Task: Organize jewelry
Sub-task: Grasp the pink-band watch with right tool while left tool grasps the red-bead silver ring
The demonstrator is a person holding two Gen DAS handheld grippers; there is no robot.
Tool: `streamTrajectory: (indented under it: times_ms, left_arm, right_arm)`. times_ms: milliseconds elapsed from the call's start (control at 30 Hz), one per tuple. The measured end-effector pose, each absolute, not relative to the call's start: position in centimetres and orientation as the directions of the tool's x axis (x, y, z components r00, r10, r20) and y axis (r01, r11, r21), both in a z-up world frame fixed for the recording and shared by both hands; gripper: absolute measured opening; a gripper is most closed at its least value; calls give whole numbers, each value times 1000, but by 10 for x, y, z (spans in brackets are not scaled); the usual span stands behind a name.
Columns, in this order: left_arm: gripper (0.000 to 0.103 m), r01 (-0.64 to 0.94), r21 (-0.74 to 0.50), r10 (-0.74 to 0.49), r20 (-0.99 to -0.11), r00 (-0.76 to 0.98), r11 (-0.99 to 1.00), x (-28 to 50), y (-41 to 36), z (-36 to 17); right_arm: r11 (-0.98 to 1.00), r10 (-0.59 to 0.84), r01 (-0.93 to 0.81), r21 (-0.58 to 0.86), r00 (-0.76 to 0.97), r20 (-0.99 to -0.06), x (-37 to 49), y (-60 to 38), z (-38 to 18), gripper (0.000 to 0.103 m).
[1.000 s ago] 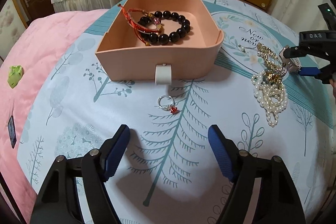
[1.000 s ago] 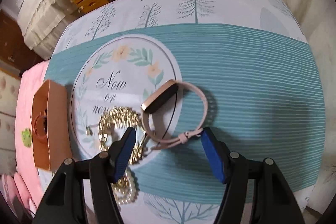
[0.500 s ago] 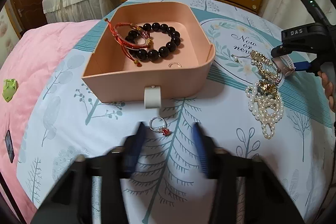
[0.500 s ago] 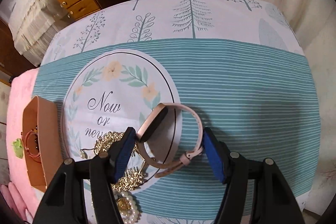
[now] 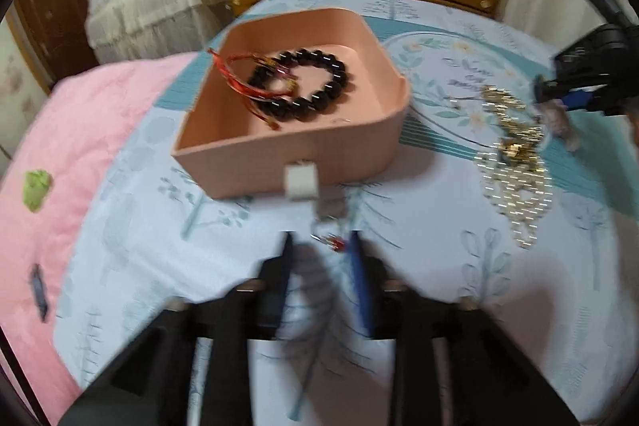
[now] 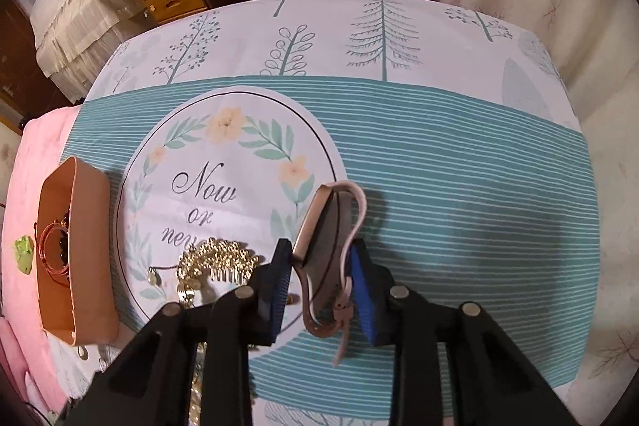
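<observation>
Both of your hand-held grippers have narrowed since a second ago, and the watch that lay flat on the bed now stands tilted between the right pads.

Start with the bed (image 6: 459,154), spread with a tree-print cover; it carries everything. On it sits the pink tray (image 5: 279,150), already holding a black bead bracelet (image 5: 315,82) and a red cord bracelet (image 5: 247,74). Right of the tray lies a heap of pearls and gold chains (image 5: 515,178).

Your right hand-held gripper (image 6: 319,290) has just been closing, and its blue pads press the watch (image 6: 327,246) from both sides, so this looks like a grip made and ready to lift. Next I judge you should raise it clear of the gold comb (image 6: 217,260) just beside it, then carry it left to the tray.

Your left hand-held gripper (image 5: 321,258) has closed and reopened a little; it is partly open. The ring (image 5: 329,230) lies at its blurred fingertips, just before the tray's white tab (image 5: 301,180), and I cannot tell whether the pads touch it. That pinch probably needs centring before you close.
</observation>
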State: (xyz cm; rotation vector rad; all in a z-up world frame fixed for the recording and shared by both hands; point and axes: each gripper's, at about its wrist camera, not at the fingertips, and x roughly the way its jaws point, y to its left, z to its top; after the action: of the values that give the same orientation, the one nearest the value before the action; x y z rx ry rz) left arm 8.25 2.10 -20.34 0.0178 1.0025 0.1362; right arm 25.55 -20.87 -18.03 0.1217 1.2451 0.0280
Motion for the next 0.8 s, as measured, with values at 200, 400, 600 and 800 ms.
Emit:
streamTrajectory:
  times_ms: [200,400,600,800]
  left_arm:
    - [52,-132,-42,33,-854,520,990,93,38,-206]
    - [14,-73,-58,-10,-849,528,996,92,31,-205]
    - [13,-56,-89,-48,-859,510,995,88,33,-203]
    - [13,-37,-117,-85,-876,476,992,79,38,-197]
  right_arm:
    - [996,83,3,89,329,-941,246,-211,-173,27]
    - [996,83,-56,68,348,-934,234,-212,-158,27]
    - [992,108,-93,80,343,-933,219,-212,-147,27]
    - [982,170,-137,133,306,-937,196,-201,-141,28]
